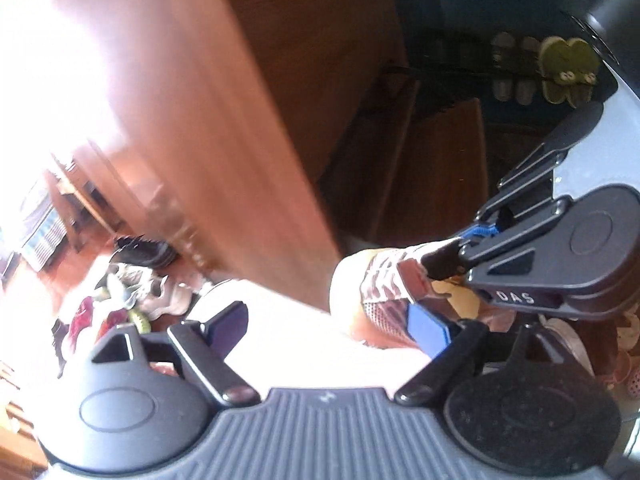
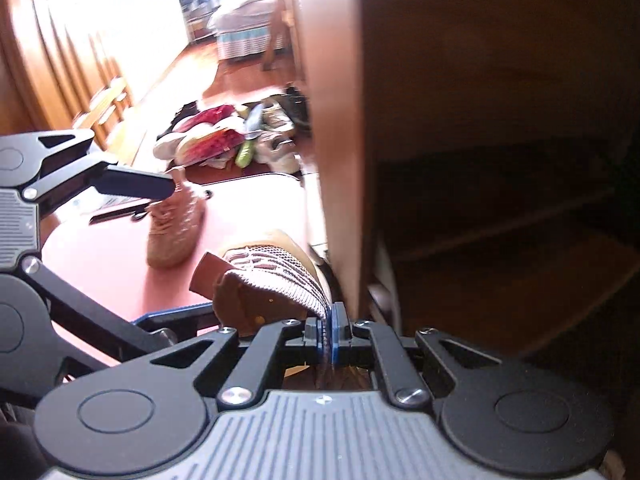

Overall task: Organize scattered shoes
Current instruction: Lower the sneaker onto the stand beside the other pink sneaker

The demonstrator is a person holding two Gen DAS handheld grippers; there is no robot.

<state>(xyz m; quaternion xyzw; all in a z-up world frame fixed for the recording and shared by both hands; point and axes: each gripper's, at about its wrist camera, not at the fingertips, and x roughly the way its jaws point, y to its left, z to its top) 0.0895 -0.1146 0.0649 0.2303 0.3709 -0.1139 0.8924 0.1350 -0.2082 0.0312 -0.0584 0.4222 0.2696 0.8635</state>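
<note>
Our right gripper [image 2: 331,334] has its fingers pinched on the knit upper of the tan sneaker [image 2: 276,268], carried in the air beside the wooden cabinet [image 2: 460,80]. Our left gripper [image 1: 328,324] has fingers partly spread with nothing between them; one blue pad [image 1: 426,330] sits just beside the sneaker. The matching pink shoe [image 2: 174,226] lies on the red counter [image 2: 100,264]. The rest (a jumbled pile [image 2: 232,136]) waits on the floor. Best move, we judge: keep the pinch firm, steady the sole with the left fingers, and steer clear of the cabinet edge toward the shoe rack [image 1: 532,76].
</note>
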